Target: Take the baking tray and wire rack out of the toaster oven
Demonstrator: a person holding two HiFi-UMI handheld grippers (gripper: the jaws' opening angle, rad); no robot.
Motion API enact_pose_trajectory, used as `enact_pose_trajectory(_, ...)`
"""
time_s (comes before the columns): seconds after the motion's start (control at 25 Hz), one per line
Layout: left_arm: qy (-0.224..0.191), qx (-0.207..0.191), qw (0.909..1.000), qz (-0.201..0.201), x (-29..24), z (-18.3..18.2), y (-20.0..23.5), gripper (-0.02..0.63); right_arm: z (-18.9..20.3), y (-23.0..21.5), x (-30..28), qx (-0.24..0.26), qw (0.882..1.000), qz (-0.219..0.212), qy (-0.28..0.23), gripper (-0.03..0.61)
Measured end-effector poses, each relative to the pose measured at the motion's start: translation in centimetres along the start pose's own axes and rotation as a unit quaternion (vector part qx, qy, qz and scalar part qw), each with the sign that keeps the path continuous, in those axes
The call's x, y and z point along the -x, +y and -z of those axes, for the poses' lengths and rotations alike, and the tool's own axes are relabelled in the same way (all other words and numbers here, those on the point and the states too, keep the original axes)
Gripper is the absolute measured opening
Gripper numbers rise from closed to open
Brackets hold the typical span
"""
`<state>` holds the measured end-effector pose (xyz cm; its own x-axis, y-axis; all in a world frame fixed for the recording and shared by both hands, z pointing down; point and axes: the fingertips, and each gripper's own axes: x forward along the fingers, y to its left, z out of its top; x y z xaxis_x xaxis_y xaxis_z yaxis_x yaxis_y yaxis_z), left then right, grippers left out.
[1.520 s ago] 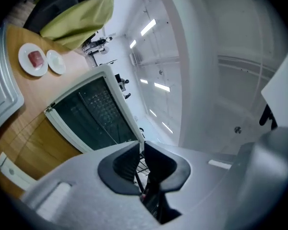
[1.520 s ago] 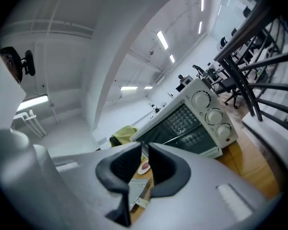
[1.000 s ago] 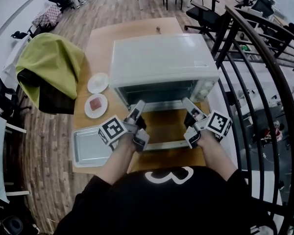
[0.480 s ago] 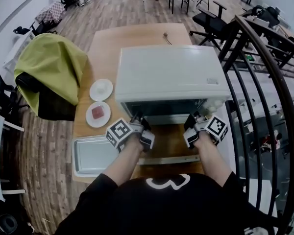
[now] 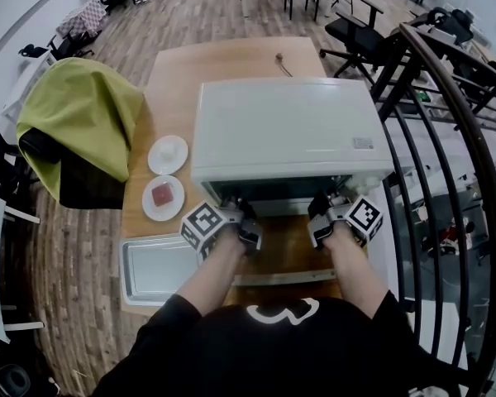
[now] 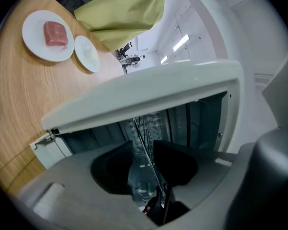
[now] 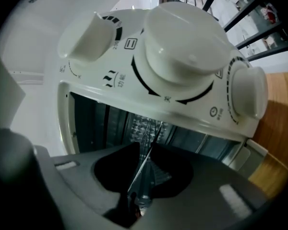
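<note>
Head view: both grippers at mouth of open toaster oven (image 5: 285, 126), left gripper (image 5: 236, 208) on one side, right gripper (image 5: 322, 208) on other. Baking tray (image 5: 153, 267) already out, flat on table (image 5: 182, 64) beside person's left arm.

Left gripper view: jaws just been closing but not pinching, wire rack (image 6: 140, 128) edge runs through gap, rack inside oven.

Right gripper view: jaws just closed in too, pads clamped on rack's thin wire.
</note>
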<state>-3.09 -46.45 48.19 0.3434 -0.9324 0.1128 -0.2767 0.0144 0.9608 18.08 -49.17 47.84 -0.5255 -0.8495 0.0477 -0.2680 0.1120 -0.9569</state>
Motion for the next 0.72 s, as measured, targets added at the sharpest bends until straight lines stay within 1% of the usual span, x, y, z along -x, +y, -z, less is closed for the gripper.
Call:
enact_pose_trajectory(0.08, -0.001, -0.002, 1.0000, 0.002, -0.22, -0.14, -0.08, 0.112, -0.03, -0.19, -0.10, 0.002, 1.000, -0.001, 0.002, 0.038)
enact_pose_trajectory(0.2, -0.003, 0.000, 1.0000, 0.005, -0.51, -0.34, -0.24, 0.084, -0.02, -0.10, -0.28, -0.006, 1.000, -0.007, 0.001, 0.034)
enact_pose_trajectory(0.36, -0.004, 0.002, 0.9999, 0.009, -0.71, -0.47, -0.10, 0.047, 0.03, -0.38, -0.14, -0.007, 1.000, -0.004, -0.003, 0.034)
enact_pose_trajectory(0.72, 0.006, 0.011, 0.9999, 0.012, -0.54, -0.20, -0.15, 0.035, 0.25, -0.26, 0.32, -0.015, 1.000, -0.009, -0.003, 0.034)
